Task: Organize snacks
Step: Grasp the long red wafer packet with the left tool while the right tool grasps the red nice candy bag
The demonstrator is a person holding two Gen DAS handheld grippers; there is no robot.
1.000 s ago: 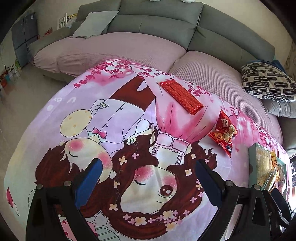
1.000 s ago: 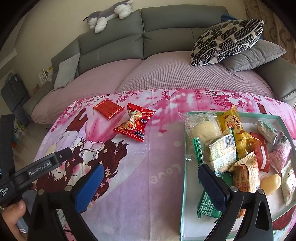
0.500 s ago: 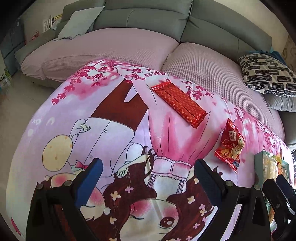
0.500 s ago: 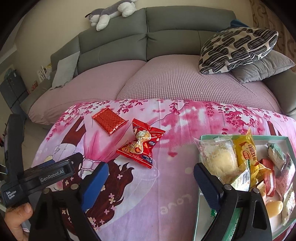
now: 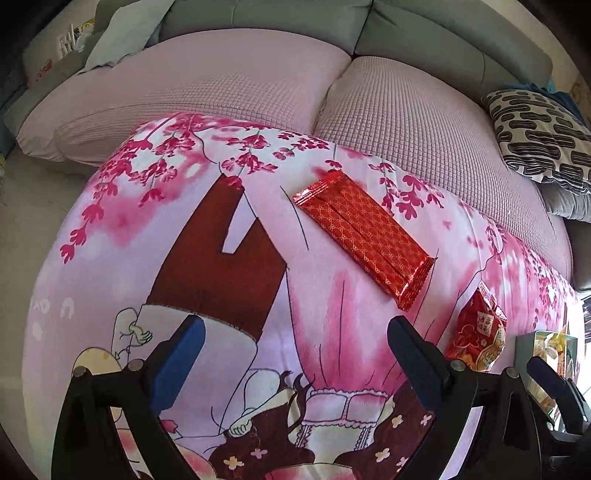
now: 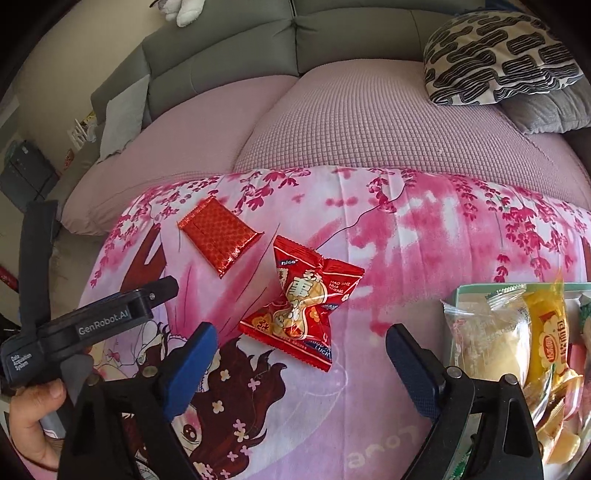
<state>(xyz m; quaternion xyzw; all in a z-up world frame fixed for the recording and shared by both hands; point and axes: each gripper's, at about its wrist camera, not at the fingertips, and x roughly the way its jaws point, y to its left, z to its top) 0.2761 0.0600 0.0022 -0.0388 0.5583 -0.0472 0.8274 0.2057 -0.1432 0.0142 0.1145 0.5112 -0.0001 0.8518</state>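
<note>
Both tools aim down at loose snacks, likely to carry them to the pale green tray (image 6: 460,291) of wrapped snacks at the cartoon-print pink cloth's (image 6: 369,406) right edge. Right gripper (image 6: 299,338), jaws just narrowed yet wide and empty, frames the crinkly red peanut packet (image 6: 301,308) mid-cloth. Left gripper (image 5: 293,341), wide and empty, faces the flat red foil wafer bar (image 5: 364,232) near the far edge.

This is a home living room. A large grey sectional sofa (image 6: 332,33) fills the upper part of both views, its seats under a pink quilted cover (image 5: 229,88). A black-and-white patterned cushion (image 6: 498,62) lies at the upper right, and a plush toy (image 6: 184,11) sits on the backrest at the top. A cartoon-printed pink cloth (image 5: 258,295) covers the tabletop in front.
</note>
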